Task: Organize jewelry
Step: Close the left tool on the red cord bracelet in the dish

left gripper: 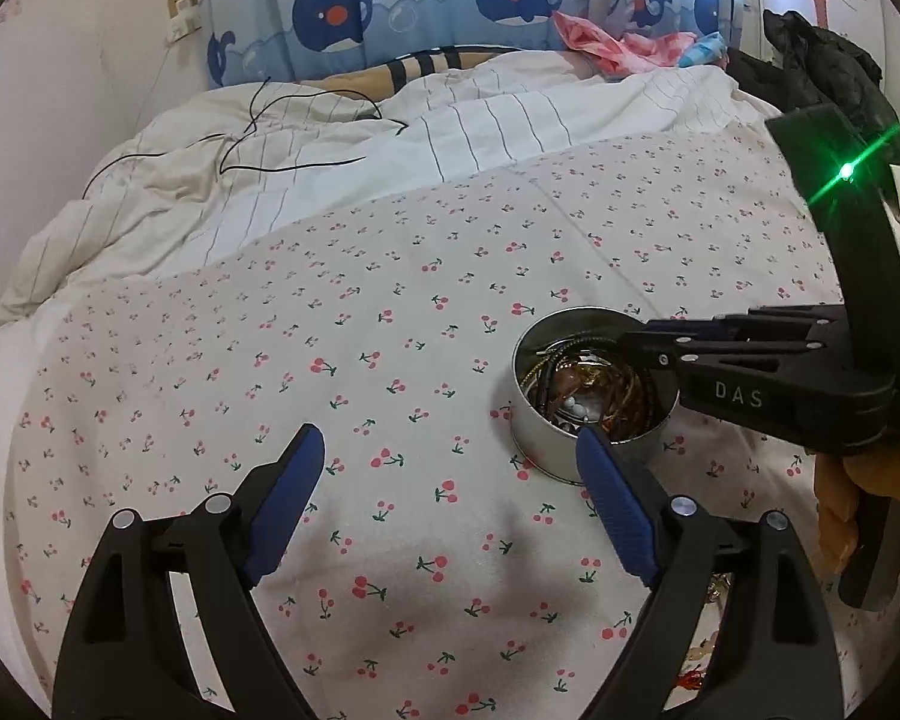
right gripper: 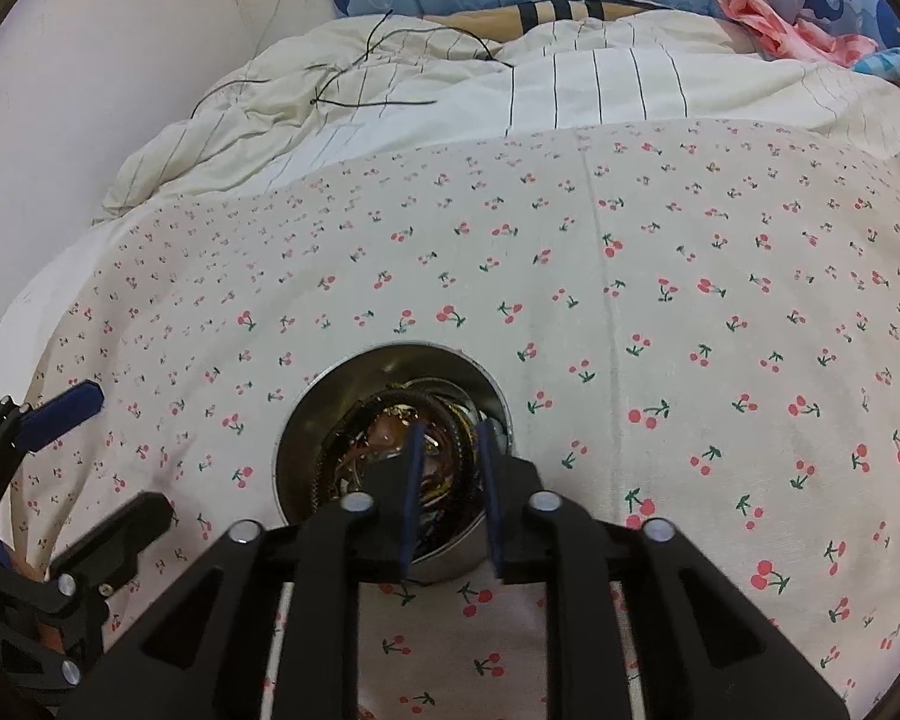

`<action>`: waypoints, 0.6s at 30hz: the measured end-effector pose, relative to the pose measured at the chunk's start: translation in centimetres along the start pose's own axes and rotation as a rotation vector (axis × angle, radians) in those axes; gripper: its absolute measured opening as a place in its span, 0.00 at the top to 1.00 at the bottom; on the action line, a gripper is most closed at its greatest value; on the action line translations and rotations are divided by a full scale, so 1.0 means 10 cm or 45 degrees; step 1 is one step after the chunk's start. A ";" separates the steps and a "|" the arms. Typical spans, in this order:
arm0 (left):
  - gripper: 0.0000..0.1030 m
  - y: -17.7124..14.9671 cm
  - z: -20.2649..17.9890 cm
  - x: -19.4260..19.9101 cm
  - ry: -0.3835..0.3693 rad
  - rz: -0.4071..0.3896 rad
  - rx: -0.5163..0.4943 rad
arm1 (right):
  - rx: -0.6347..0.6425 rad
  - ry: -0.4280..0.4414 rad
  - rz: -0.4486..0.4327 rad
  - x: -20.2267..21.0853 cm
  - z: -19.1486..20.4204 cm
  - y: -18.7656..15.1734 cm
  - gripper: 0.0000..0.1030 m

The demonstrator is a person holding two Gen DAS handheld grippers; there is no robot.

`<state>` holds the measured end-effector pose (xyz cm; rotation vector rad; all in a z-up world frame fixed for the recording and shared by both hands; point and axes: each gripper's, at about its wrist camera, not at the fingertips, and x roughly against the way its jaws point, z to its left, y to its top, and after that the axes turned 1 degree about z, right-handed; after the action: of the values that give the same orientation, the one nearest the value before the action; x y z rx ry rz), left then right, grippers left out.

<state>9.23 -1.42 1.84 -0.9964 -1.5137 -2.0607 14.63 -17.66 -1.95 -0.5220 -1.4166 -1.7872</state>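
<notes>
A round metal tin stands on the cherry-print bedsheet; it holds a tangle of jewelry: gold chains, dark bangles, white beads. My left gripper is open and empty over the sheet, its right finger just in front of the tin. My right gripper hovers over the tin with its tips above the jewelry; the jaws stand a narrow gap apart and hold nothing I can see. The right gripper also shows in the left wrist view, reaching over the tin's rim.
A rumpled striped duvet with a thin black cord lies behind the sheet. Whale-print curtain and pink cloth are at the back. A white wall is on the left. Some jewelry bits lie under my left gripper's right arm.
</notes>
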 end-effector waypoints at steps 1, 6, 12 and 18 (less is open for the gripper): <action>0.20 0.00 -0.01 0.00 0.002 0.000 -0.002 | 0.003 -0.004 -0.005 0.01 0.01 0.00 0.74; 0.20 -0.02 -0.06 -0.01 0.016 0.003 -0.034 | -0.006 -0.004 -0.027 0.07 -0.01 0.01 0.71; 0.19 -0.03 -0.03 -0.05 -0.007 0.030 -0.036 | -0.027 -0.025 -0.060 0.24 -0.09 0.03 0.59; 0.19 -0.22 0.20 -0.12 -0.190 0.179 0.082 | 0.142 0.018 0.103 0.53 -0.08 -0.31 0.54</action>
<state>9.20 1.04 -0.16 -1.2184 -1.5243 -1.8654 9.12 -19.88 -0.27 -0.5000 -1.4553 -1.6353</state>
